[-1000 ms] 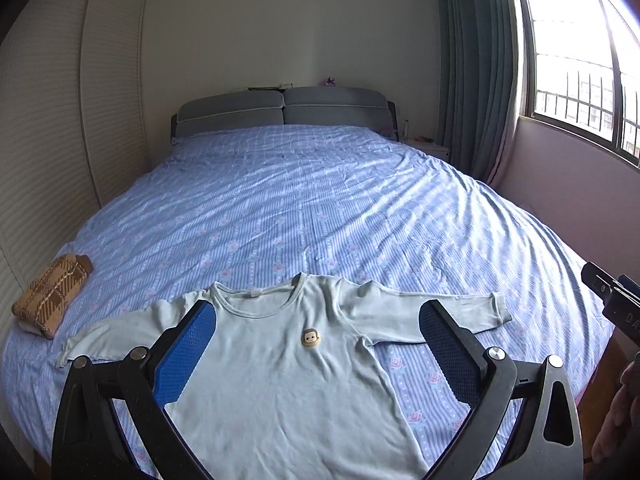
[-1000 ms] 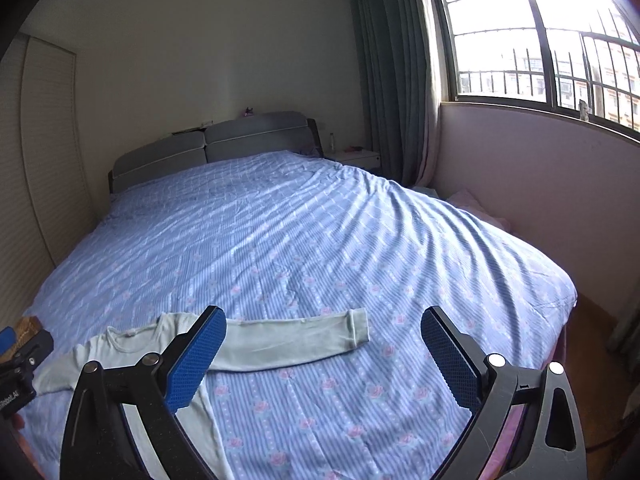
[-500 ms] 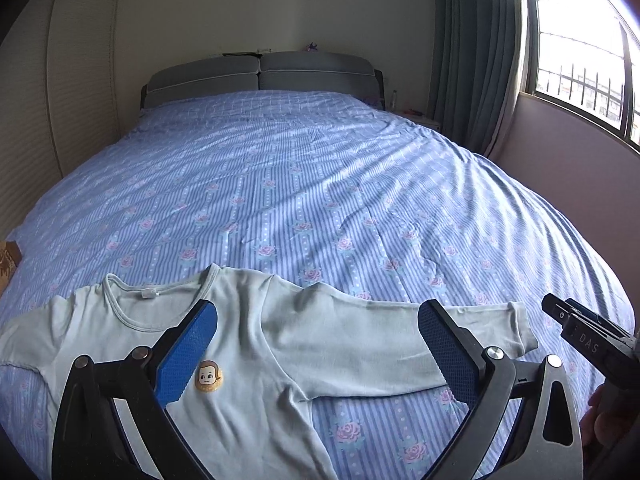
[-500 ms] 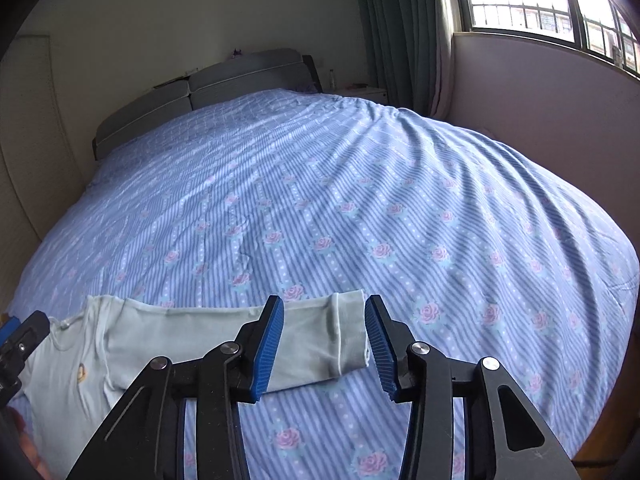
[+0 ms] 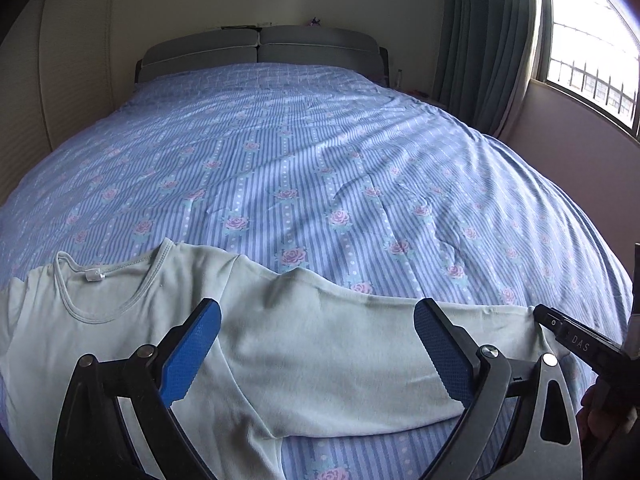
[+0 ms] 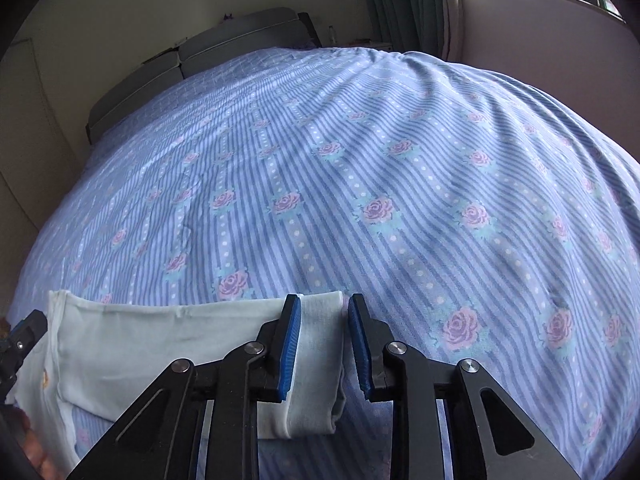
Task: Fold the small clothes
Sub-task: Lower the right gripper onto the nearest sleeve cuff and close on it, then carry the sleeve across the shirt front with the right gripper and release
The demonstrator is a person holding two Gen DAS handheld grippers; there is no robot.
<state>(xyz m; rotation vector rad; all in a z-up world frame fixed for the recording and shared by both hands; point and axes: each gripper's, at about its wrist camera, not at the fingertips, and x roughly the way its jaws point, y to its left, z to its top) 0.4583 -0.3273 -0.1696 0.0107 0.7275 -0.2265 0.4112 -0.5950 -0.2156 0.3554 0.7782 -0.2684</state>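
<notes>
A small pale green long-sleeved shirt (image 5: pixel 304 344) lies flat on the bed, neckline at the left, one sleeve stretched to the right. My left gripper (image 5: pixel 316 344) is open, low over the shoulder and upper sleeve. In the right wrist view the sleeve cuff (image 6: pixel 320 344) lies between the blue pads of my right gripper (image 6: pixel 324 344), which is partly closed with a narrow gap. The cuff's end sits inside that gap. The right gripper's body also shows in the left wrist view (image 5: pixel 576 344) at the sleeve's end.
The bed has a blue striped cover with roses (image 5: pixel 320 184) and a grey headboard (image 5: pixel 260 48). A curtain (image 5: pixel 484 40) and a window (image 5: pixel 592 52) are at the right. A pale wardrobe wall (image 5: pixel 60 80) is at the left.
Both grippers have dropped closer to the shirt. My right gripper has narrowed from wide open to a small gap around the sleeve cuff. My left gripper has shifted right over the sleeve and stayed open.
</notes>
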